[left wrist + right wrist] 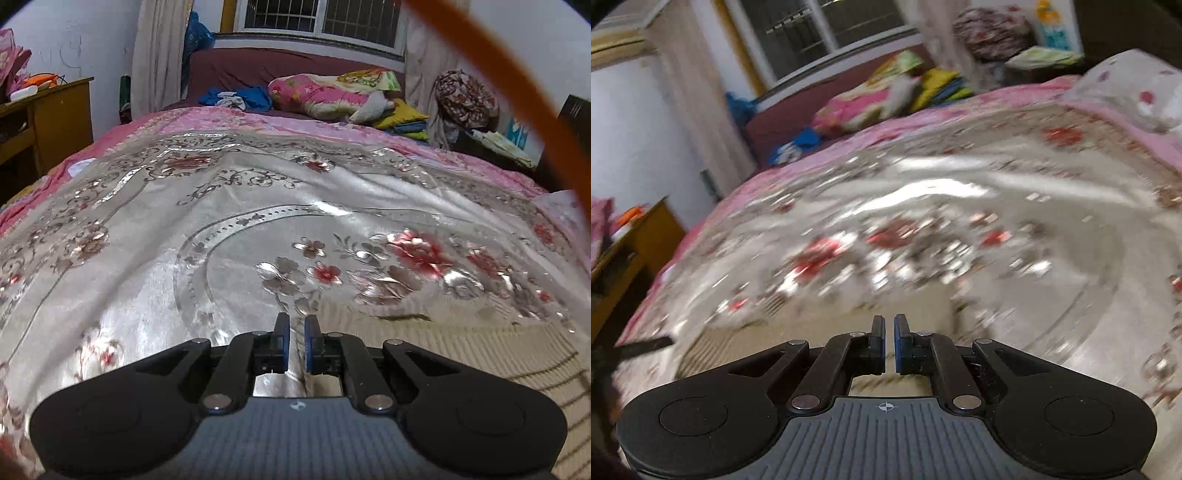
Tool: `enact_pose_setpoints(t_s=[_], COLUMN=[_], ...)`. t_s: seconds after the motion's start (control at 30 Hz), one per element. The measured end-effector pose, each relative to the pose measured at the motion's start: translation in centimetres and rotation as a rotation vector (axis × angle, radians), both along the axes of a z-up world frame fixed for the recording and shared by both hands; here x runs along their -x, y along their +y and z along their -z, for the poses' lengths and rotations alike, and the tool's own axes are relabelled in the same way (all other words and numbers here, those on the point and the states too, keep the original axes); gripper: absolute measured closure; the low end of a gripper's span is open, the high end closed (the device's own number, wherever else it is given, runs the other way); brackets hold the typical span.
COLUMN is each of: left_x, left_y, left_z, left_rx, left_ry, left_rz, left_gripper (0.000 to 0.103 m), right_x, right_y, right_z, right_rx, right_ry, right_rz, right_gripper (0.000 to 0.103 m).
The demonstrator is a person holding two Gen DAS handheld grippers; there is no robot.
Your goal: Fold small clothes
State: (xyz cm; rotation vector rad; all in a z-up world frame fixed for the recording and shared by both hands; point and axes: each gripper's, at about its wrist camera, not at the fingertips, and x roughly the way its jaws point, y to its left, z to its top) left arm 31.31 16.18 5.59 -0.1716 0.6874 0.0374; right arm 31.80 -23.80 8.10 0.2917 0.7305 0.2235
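A cream knitted garment with thin dark stripes lies flat on the shiny floral bedspread, at the lower right of the left wrist view. My left gripper hovers over its left edge with jaws nearly closed and nothing between them. In the blurred right wrist view the same garment lies below and ahead of my right gripper, whose jaws are nearly closed and empty.
A wooden desk stands left of the bed. Pillows and folded bedding and blue clothes lie at the head. An orange cable crosses the upper right. A dark rod pokes in at left.
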Motion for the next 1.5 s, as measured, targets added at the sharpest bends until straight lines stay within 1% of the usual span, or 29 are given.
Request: enact_pose_setpoints(t_s=[0.07, 0.13, 0.17, 0.23, 0.27, 0.33, 0.4, 0.53, 0.6, 0.67, 0.73, 0.83, 0.9, 0.97, 1.03, 1.07, 1.13, 1.17, 1.2, 1.23, 1.3, 1.37, 1.43, 1.5], left_x=[1.5, 3.0, 3.7, 4.8, 5.3, 5.9, 6.3, 7.0, 7.5, 8.2, 8.8, 9.1, 9.1, 9.2, 9.5, 9.7, 9.8, 9.6, 9.4, 9.4, 9.5, 9.8, 10.2, 10.4], left_y=[-0.3, -0.7, -0.8, -1.1, -1.4, -1.9, -2.2, -1.7, -1.7, -2.0, -2.3, -2.4, -2.3, -2.2, -2.1, -2.2, -2.5, -2.7, -2.7, -2.7, -2.9, -3.2, -3.7, -4.1], left_z=[-0.2, 0.0, 0.2, 1.0, 1.4, 2.4, 3.0, 2.5, 2.2, 2.0, 2.2, 3.0, 3.5, 3.3, 2.6, 2.4, 2.4, 2.8, 3.2, 3.4, 3.1, 2.5, 2.0, 1.9], left_rx=[-0.006, -0.01, -0.006, 0.008, 0.004, -0.024, -0.041, 0.021, 0.027, 0.012, -0.001, -0.011, -0.021, -0.019, -0.01, -0.02, -0.05, -0.065, -0.07, -0.067, -0.062, -0.06, -0.091, -0.113], left_ry=[-0.011, -0.014, -0.012, 0.009, 0.024, 0.049, 0.055, 0.04, 0.029, 0.02, 0.021, 0.057, 0.071, 0.075, 0.062, 0.055, 0.066, 0.094, 0.118, 0.123, 0.12, 0.11, 0.096, 0.105], left_rz=[0.014, 0.029, 0.037, 0.062, 0.071, 0.084, 0.083, 0.049, 0.045, 0.053, 0.056, 0.059, 0.056, 0.043, 0.036, 0.037, 0.04, 0.044, 0.044, 0.038, 0.028, 0.029, 0.037, 0.05], left_gripper=[0.089, 0.089, 0.089, 0.089, 0.088, 0.088, 0.087, 0.086, 0.086, 0.086, 0.086, 0.085, 0.08, 0.079, 0.079, 0.079, 0.079, 0.078, 0.077, 0.077, 0.077, 0.077, 0.077, 0.077], right_x=[0.5, 0.5, 0.4, 0.1, 0.2, 0.3, 0.6, 1.7, 2.4, 2.9, 3.2, 3.1, 3.2, 3.5, 4.1, 4.3, 4.4, 4.2, 4.0, 4.1, 4.3, 4.7, 5.3, 5.4], right_y=[0.5, 0.7, 0.6, 0.2, 0.1, -0.1, -0.3, -0.4, -0.5, -0.9, -1.4, -2.0, -2.1, -2.0, -2.2, -2.3, -2.5, -2.5, -2.4, -2.3, -2.2, -2.4, -2.5, -2.5], right_z=[0.9, 2.1, 2.7, 4.0, 4.4, 4.6, 4.4, 3.3, 2.9, 2.8, 3.4, 4.4, 4.2, 3.7, 3.2, 3.1, 3.6, 4.1, 4.5, 4.6, 4.2, 3.6, 3.2, 3.5], right_rx=[0.0, 0.014, 0.004, -0.014, -0.013, -0.027, -0.041, -0.043, -0.034, -0.037, -0.039, -0.051, -0.059, -0.066, -0.076, -0.079, -0.068, -0.052, -0.043, -0.043, -0.041, -0.072, -0.083, -0.063], right_ry=[0.017, 0.047, 0.067, 0.11, 0.11, 0.103, 0.103, 0.075, 0.054, 0.051, 0.071, 0.113, 0.111, 0.098, 0.075, 0.07, 0.09, 0.115, 0.133, 0.132, 0.125, 0.108, 0.089, 0.106], right_rz=[-0.018, -0.002, 0.003, 0.021, 0.024, 0.031, 0.04, 0.035, 0.037, 0.038, 0.054, 0.067, 0.077, 0.08, 0.079, 0.078, 0.082, 0.085, 0.085, 0.085, 0.089, 0.086, 0.077, 0.081], right_gripper=[0.095, 0.095, 0.095, 0.095, 0.098, 0.098, 0.098, 0.094, 0.094, 0.094, 0.094, 0.098, 0.097, 0.094, 0.094, 0.094, 0.094, 0.095, 0.096, 0.096, 0.095, 0.094, 0.094, 0.094])
